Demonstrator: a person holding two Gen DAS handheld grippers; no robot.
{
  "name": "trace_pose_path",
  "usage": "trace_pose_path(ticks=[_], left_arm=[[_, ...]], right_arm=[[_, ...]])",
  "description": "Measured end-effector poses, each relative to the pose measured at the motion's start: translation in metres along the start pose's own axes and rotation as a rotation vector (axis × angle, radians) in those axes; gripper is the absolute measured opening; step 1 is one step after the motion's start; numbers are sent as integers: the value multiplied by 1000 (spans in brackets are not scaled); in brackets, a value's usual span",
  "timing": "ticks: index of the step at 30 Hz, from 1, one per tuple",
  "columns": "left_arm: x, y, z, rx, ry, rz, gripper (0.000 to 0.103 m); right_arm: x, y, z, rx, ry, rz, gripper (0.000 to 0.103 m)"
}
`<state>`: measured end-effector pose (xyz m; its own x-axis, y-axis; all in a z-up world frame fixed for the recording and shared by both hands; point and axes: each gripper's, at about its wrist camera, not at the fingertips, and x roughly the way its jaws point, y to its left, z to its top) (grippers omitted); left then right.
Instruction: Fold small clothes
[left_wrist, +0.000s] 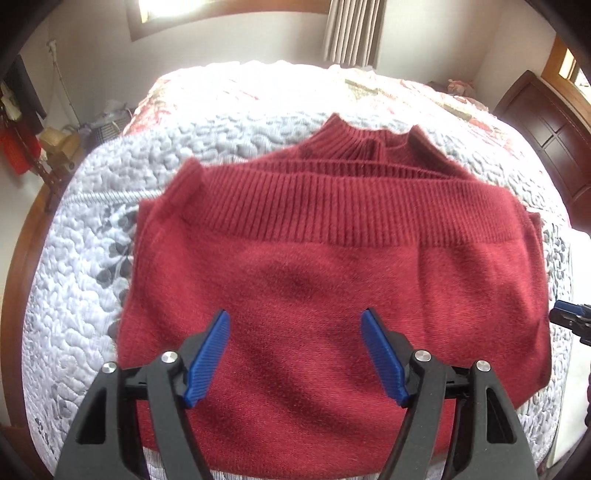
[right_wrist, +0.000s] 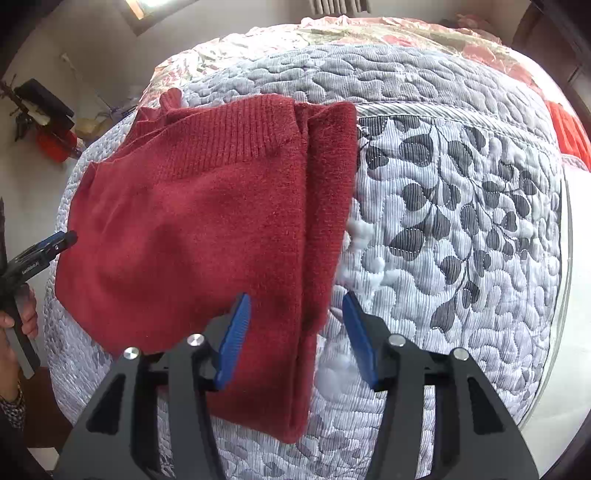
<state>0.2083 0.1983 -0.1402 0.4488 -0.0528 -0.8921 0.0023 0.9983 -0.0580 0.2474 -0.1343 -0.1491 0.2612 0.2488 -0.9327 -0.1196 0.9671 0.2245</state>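
While red sweater (left_wrist: 332, 280) lies folded on bed quilt (left_wrist: 74, 280), both grippers hover above it. Left gripper (left_wrist: 295, 354): fingers spread apart, holding nothing, over middle of sweater. Right gripper (right_wrist: 295, 339): fingers also apart, empty, over right edge of sweater (right_wrist: 207, 229), one finger above knit, other above quilt (right_wrist: 461, 258). Ribbed hem folded up near collar (left_wrist: 369, 144). Person's hand (right_wrist: 26, 317) holds left gripper handle.
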Motion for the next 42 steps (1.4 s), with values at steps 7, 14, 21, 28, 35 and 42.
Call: trace_pose_path(ticks=[7, 14, 21, 28, 35, 42], left_arm=[[-12, -3, 13, 14, -20, 9, 74], [-18, 2, 13, 14, -32, 15, 74], [-7, 8, 11, 26, -9, 24, 75], [36, 20, 1, 1, 102, 32, 75], [56, 25, -3, -7, 133, 33, 78], [65, 28, -5, -6, 147, 16, 80]], right_arm=[[22, -8, 3, 46, 50, 34, 57], [37, 6, 5, 51, 71, 68, 24], [8, 3, 5, 83, 13, 122, 21], [23, -11, -2, 137, 36, 114, 21], [47, 5, 3, 151, 48, 109, 21], [57, 3, 0, 166, 55, 107, 22]])
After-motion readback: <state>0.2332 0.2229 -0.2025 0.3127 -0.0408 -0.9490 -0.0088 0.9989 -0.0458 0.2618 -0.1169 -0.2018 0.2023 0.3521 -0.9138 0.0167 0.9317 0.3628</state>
